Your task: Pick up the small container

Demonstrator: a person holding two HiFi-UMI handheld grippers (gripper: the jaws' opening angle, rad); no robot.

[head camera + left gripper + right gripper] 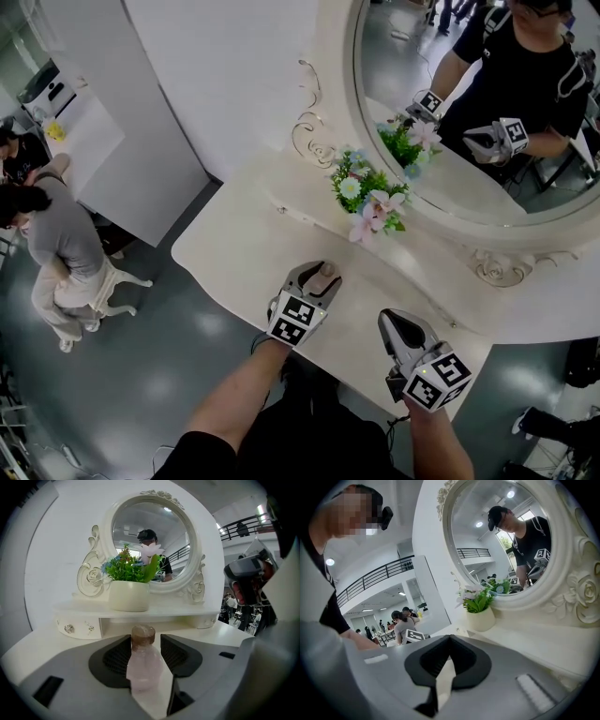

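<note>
while left tongs (144, 641) gape wide round the small container (143, 672), not gripping, an off-centre squeeze could topple it on the surface (244, 244); right tongs (449, 638) pinched together, empty.

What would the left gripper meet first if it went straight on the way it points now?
The small pink bottle, already standing between the left gripper's open jaws; beyond it, probably the flower pot, though depth is unclear.
</note>
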